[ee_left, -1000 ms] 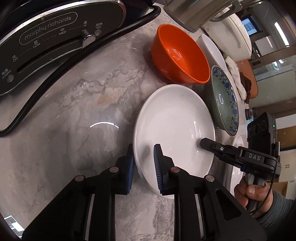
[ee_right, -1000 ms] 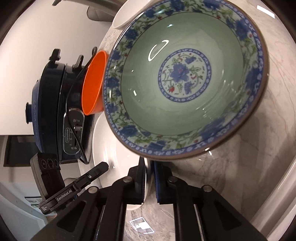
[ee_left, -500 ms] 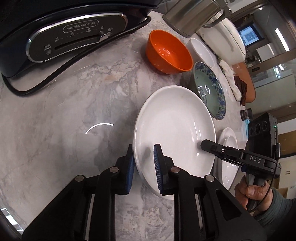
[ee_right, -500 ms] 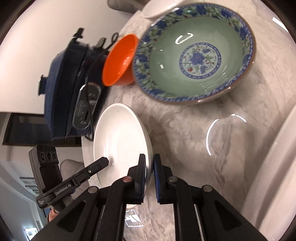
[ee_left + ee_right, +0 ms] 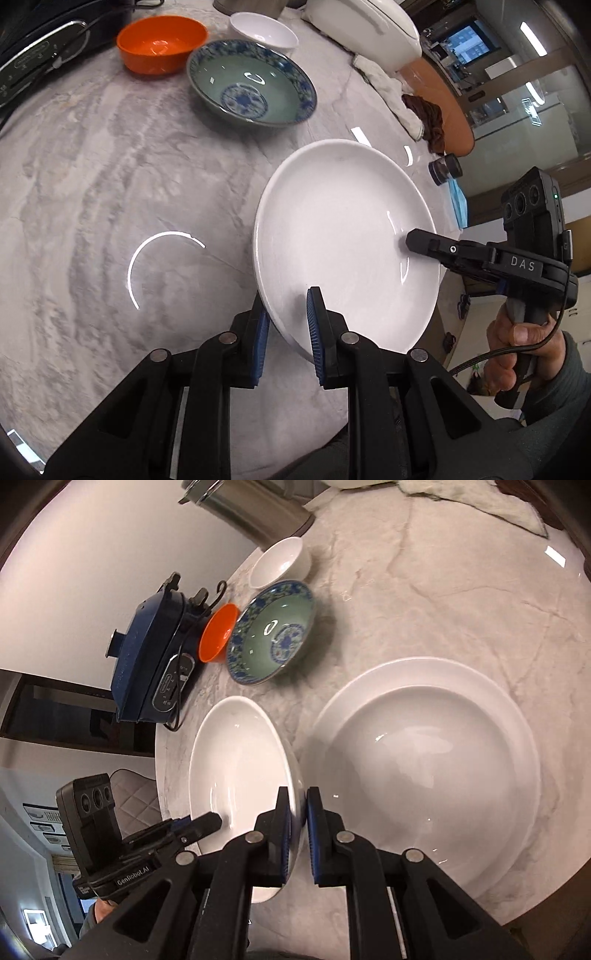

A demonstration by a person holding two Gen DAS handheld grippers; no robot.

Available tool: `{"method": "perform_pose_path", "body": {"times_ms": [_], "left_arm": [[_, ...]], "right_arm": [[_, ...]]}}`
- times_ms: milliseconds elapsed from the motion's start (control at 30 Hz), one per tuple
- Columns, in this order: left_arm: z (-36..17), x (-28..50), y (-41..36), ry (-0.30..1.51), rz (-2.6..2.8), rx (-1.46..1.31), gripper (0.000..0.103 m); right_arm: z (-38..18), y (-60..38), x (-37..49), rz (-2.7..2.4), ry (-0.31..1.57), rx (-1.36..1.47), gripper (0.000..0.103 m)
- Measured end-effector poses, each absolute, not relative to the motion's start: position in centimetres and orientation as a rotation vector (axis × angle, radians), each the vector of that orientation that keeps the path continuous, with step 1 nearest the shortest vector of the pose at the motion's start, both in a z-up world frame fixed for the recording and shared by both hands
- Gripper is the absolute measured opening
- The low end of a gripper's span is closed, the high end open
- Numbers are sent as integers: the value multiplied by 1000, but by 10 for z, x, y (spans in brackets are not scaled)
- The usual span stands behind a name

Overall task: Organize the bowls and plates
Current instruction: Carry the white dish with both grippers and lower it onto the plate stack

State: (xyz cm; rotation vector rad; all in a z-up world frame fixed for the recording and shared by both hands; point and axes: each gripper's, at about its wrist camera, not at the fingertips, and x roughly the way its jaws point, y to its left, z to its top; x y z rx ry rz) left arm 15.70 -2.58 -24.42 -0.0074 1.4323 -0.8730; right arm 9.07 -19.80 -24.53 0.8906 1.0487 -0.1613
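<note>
Blue-padded fingers of the left gripper (image 5: 286,325) were clamped across the near rim of a white shallow plate (image 5: 343,240), one pad under the rim and one on the inner face. The right gripper (image 5: 297,823) pinched the opposite rim of the same plate (image 5: 236,760), its pads nearly together with the edge between them. Held by both, the plate sat tilted and lifted off the grey marble counter (image 5: 110,184). Just beside it on the counter lay a larger white rimmed plate (image 5: 424,775), apart from the held plate. Farther off stood a green bowl with a blue floral rim (image 5: 251,85), with an orange bowl (image 5: 160,44) and a small white bowl (image 5: 264,31) near it. A dark blue electric cooker (image 5: 147,657) stood next to the orange bowl at the counter edge.
</note>
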Motion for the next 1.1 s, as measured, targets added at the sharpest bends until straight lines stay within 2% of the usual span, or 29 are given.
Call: {"method": "perform_pose_path", "body": {"times_ms": [300, 600, 1100], "left_arm": [[-259, 106, -103, 1418, -712, 18, 18], [-287, 84, -120, 1454, -583, 38, 18], [-301, 87, -134, 1447, -675, 135, 21]], "right_arm": [[-278, -272, 57, -72, 1128, 868, 11], [-310, -296, 60, 37, 1232, 781, 11], [-298, -276, 65, -11, 1260, 451, 13]]}}
